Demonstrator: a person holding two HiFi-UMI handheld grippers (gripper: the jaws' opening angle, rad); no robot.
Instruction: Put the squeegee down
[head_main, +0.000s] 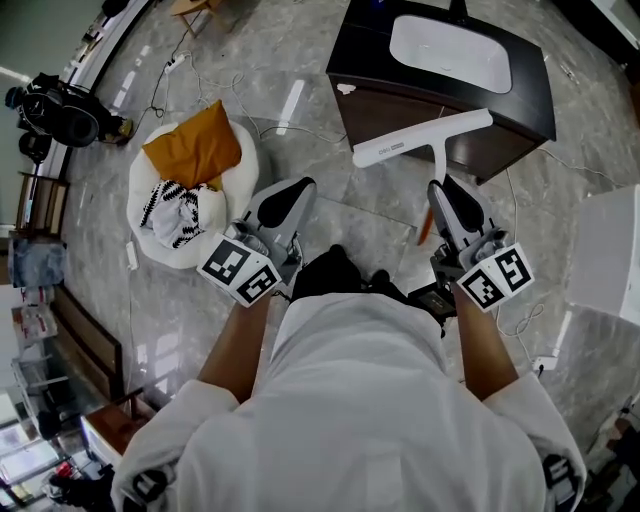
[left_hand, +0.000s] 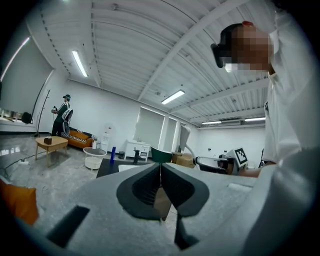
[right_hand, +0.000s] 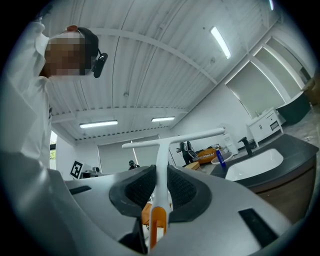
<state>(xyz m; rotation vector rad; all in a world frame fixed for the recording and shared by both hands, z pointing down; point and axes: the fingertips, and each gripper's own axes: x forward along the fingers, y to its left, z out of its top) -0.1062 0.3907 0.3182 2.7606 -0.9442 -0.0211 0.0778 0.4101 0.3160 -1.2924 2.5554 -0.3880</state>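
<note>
Grey marble floor (head_main: 330, 205), with a dark vanity cabinet (head_main: 372, 62) just ahead of both grippers. Clamped in the right gripper (right_hand: 159, 192) by its slim handle, just above the orange end: white squeegee (head_main: 425, 140), held raised, blade crossbar out beyond the fingertips toward the cabinet; left gripper (left_hand: 161, 185) closed on nothing. Probably light and stiff, with smooth plastic apt to twist between the pads; best gripped on the handle stem, not the blade.

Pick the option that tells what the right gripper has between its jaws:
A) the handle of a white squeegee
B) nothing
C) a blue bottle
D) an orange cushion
A: in the right gripper view the jaws of the right gripper are closed on the handle of the squeegee, with its white crossbar standing above them.
</note>
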